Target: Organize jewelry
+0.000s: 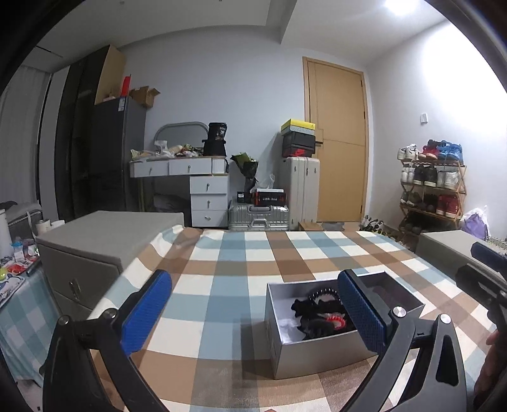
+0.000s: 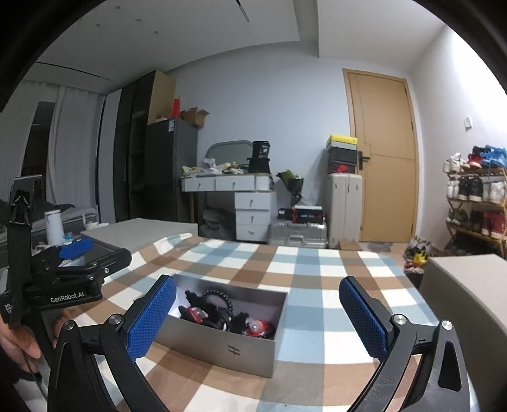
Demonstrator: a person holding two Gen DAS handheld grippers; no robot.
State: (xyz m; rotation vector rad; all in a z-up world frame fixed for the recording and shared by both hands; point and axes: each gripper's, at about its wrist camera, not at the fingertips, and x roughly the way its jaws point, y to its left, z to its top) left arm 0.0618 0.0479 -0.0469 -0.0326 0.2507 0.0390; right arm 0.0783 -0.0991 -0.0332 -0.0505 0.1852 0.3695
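Dim, cool room light; a ceiling lamp point(image 1: 400, 5) glares upper right, and fisheye bending darkens every corner.

Grey walls, wood door point(image 1: 336, 139), shoe rack point(image 1: 431, 193).

Both wrist views look forward, low over the checked bench point(image 1: 221, 285), sharing the grey box point(image 2: 218, 345) close ahead.

right tool point(image 2: 257, 317): wide open, empty | grey box point(image 2: 218, 344): jewelry inside, on checked cloth point(image 2: 317, 275)
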